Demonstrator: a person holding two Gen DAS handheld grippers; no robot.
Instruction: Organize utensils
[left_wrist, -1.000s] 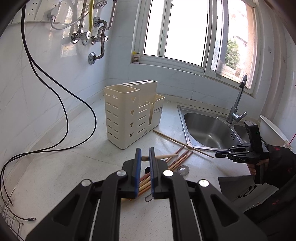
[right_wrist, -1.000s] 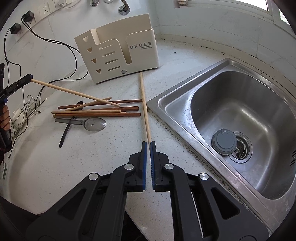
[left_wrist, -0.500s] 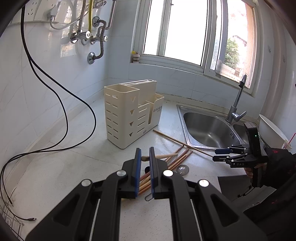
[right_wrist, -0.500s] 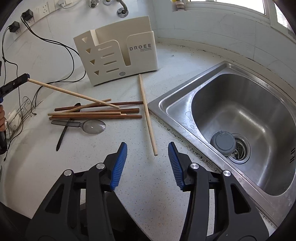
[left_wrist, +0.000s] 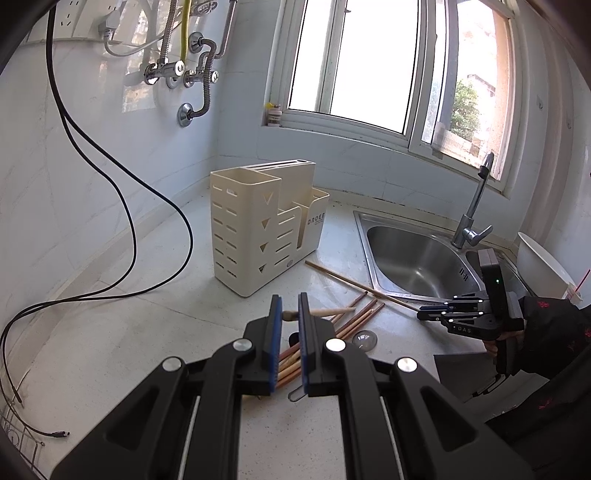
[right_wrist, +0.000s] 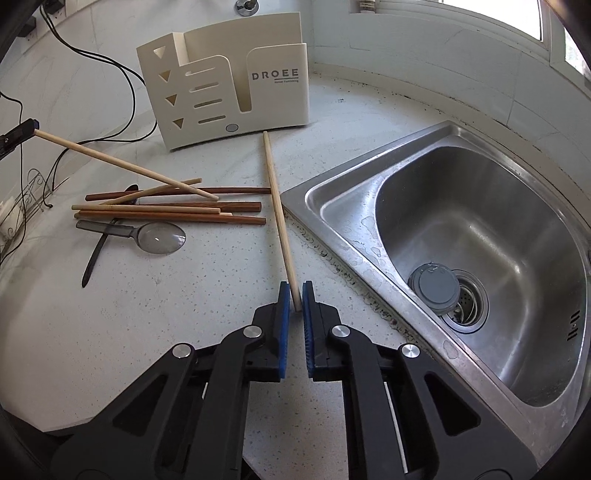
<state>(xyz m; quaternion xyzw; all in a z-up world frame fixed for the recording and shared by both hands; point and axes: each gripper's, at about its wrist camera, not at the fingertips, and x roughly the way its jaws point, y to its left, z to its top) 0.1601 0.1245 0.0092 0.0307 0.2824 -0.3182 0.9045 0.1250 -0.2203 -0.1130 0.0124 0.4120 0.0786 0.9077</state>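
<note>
My left gripper (left_wrist: 290, 315) is shut on the end of a light wooden chopstick (right_wrist: 122, 166). That stick slopes down, and its far tip rests on a pile of brown and light chopsticks (right_wrist: 170, 213) on the counter. My right gripper (right_wrist: 294, 300) is shut on the near end of a long light chopstick (right_wrist: 276, 206), which lies on the counter along the sink's edge and points at the cream utensil holder (right_wrist: 229, 81). A clear plastic spoon (right_wrist: 159, 237) and a black utensil (right_wrist: 94, 258) lie beside the pile. The left wrist view shows the right gripper (left_wrist: 424, 315) low at the right.
A steel sink (right_wrist: 498, 206) with a grey plug takes up the right side, with its faucet (left_wrist: 476, 206) behind it. Black cables (left_wrist: 147, 206) trail over the counter at the left. A white bowl (left_wrist: 543, 266) stands beyond the sink. A wire rack (right_wrist: 33, 184) stands at the far left.
My right gripper opened, slid forward and down over the long chopstick's near end, then shut on it. My left gripper has kept still with its chopstick.
</note>
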